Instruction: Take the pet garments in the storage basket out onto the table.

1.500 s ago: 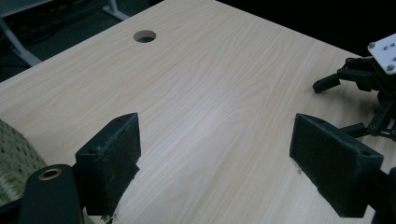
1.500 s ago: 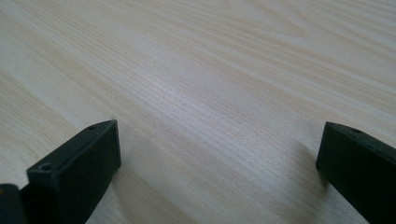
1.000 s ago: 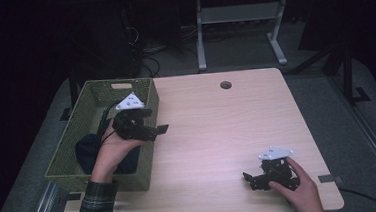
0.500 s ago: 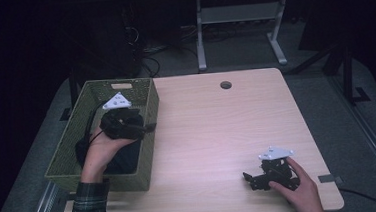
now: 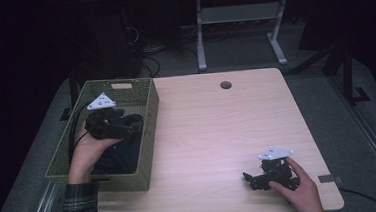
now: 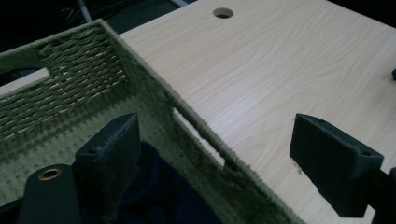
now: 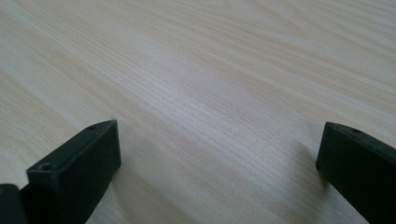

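**High view: left claw over the basket, right claw parked**

High view shows one woven green basket (image 5: 145,134) at the left edge of the tabletop (image 5: 218,134), with one dark blue cloth (image 5: 122,158) bunched on its floor. The left claw (image 5: 127,128) hangs over the basket's right wall, probably because the cloth is the thing being worked on and the claw is lined up above it. In the left gripper view its jaws stand wide apart, holding nothing, one above the cloth (image 6: 159,196) and the other outside the wall (image 6: 196,121), above bare wood.

The right claw (image 5: 253,177) rests low on the near right of the tabletop, well apart from the basket, seemingly parked out of the way. Its jaws also gape, empty, over plain wood (image 7: 210,84).

Counted: two claws, one basket, one cloth, one round hole (image 5: 225,85) in the tabletop.
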Demonstrator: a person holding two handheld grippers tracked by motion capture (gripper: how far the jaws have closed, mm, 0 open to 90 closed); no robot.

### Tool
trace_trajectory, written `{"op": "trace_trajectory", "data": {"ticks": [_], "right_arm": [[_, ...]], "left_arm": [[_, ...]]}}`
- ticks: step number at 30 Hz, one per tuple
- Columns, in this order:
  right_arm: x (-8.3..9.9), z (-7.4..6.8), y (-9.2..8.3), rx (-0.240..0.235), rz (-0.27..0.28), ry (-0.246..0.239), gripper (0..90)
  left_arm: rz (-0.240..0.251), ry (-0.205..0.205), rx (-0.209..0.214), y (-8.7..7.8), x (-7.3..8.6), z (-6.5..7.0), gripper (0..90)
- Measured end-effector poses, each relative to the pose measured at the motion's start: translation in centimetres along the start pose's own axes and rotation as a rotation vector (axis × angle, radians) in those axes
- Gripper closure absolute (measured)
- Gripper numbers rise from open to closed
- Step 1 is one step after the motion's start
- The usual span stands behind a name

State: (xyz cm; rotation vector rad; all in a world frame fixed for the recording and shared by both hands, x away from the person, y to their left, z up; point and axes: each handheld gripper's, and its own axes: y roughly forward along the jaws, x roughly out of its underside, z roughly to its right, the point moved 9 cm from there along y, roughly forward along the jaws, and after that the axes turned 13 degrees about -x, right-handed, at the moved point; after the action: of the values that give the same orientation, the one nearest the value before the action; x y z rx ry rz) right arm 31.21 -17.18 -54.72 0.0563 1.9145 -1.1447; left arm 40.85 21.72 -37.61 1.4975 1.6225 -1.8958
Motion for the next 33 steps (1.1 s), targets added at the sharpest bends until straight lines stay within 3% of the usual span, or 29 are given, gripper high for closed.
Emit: {"op": "trace_trajectory", "data": {"ticks": [21, 33], "right_arm": [[0.0, 0.0, 0.0, 0.0, 0.0, 0.0, 0.0], [0.0, 0.0, 0.0, 0.0, 0.0, 0.001, 0.0]], "left_arm": [[-0.068, -0.017, -0.076, -0.2, 2.5, -3.4, 15.9], [-0.147, -0.039, -0.119, 0.7, 4.8, -5.4, 15.9]]}}
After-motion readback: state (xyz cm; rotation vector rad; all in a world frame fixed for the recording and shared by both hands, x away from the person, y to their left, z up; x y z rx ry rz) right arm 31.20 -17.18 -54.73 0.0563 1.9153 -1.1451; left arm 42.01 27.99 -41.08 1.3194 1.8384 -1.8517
